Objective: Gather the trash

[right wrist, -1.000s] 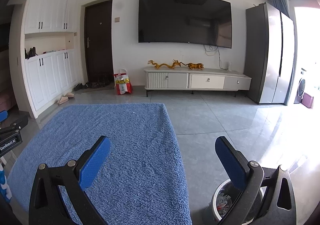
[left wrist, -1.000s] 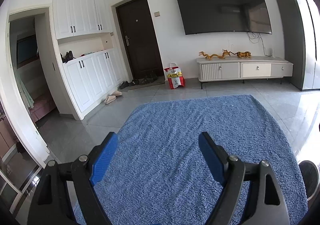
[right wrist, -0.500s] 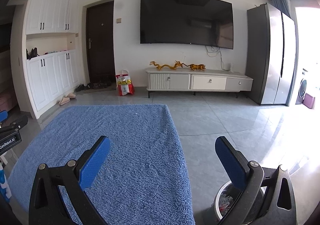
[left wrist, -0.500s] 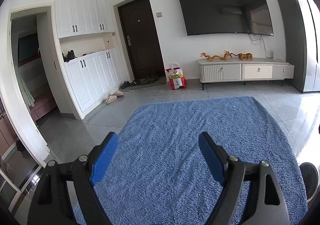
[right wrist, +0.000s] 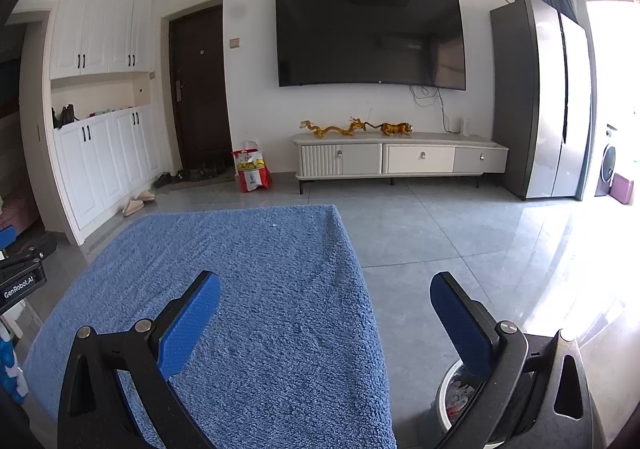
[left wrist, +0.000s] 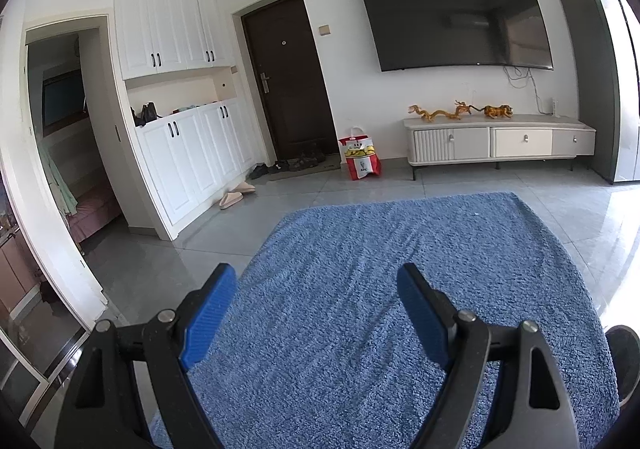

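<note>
Left wrist view: the left gripper (left wrist: 316, 313) hangs over a blue cloth (left wrist: 360, 289) with its blue-padded fingers (left wrist: 208, 313) spread wide and nothing between them. The cloth runs bare ahead of the fingertips; no loose trash shows on it. Past the right finger, at the picture's edge, only a sliver of a round bin (left wrist: 624, 361) shows. Far ahead of the fingers, by the dark door (left wrist: 288, 81), stands a red and white paper bag (left wrist: 360, 161); whether it counts as trash cannot be told.

Right wrist view: the right gripper (right wrist: 326, 325) is also open and empty, its left finger over the cloth's right edge, its right finger over the grey floor (right wrist: 440, 241). Directly beneath the right finger sits the round bin (right wrist: 444, 405), holding crumpled scraps (right wrist: 460, 397) in red and white; what they are is too small to tell. The left gripper's body shows at the far left, well apart.

The scraps look like light, soft, crushable wrappers, so they would probably yield to the pads and need little force, taken by a bunched fold. The bin itself appears stiff and smooth; its rim seems the likeliest hold.
</note>
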A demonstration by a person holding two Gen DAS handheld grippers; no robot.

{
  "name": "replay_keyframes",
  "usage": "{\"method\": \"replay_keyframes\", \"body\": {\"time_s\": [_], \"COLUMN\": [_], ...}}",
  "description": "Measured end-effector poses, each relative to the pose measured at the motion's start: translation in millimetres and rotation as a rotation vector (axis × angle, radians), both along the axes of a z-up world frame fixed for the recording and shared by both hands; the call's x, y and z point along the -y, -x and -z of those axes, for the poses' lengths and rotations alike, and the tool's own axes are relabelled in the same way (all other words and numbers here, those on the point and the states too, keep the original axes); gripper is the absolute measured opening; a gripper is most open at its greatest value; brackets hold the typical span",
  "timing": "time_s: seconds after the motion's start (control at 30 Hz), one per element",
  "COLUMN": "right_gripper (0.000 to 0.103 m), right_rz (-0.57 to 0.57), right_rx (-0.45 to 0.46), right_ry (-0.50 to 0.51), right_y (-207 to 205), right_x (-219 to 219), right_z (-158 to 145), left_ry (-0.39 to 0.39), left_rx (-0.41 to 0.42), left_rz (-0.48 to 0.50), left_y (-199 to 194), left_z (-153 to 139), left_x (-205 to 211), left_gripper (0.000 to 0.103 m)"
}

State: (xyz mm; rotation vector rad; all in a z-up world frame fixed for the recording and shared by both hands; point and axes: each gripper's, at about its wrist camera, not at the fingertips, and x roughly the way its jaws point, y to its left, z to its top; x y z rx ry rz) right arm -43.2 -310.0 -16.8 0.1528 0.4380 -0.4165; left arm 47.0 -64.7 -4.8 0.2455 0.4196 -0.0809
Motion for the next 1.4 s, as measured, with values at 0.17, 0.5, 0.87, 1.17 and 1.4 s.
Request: {"method": "replay_keyframes", "body": {"time_s": [0.17,0.5,0.87,1.17,1.4], "right_gripper": [0.103,0.103,0.103,0.103,0.103], "right_rz": [-0.007,-0.013,-0.032,-0.040,-0.018], "right_rx": [-0.002,-0.005,-0.004,-0.007,-0.003], "right_ry": [-0.006,-0.002,0.008,0.011,0.004], "right_y": [-0.9,-2.7,-6.1,-6.2,-3.2], "right_x": [-1.4,-2.0,-12.9,-17.7,-12.0], "right_z": [2.7,4.3,4.7,7.1,8.2], "left_ry": [0.004,0.017,0.035,0.035,0.022], "left_rx": [0.004,0.003,-0.002,-0.012,-0.016], "left_rz": [-0.002,-0.003,-0.005,-0.006,0.006], "left_y": [0.8,0.5,-0.1,-0.9,0.7], "left_z": [0.2,1.4,0.4,5.2,8.8], "left_x": [0.3,0.0,-5.0,-5.7,-2.0], "left_gripper": [0.082,0.082,0.082,0.082,0.082]}}
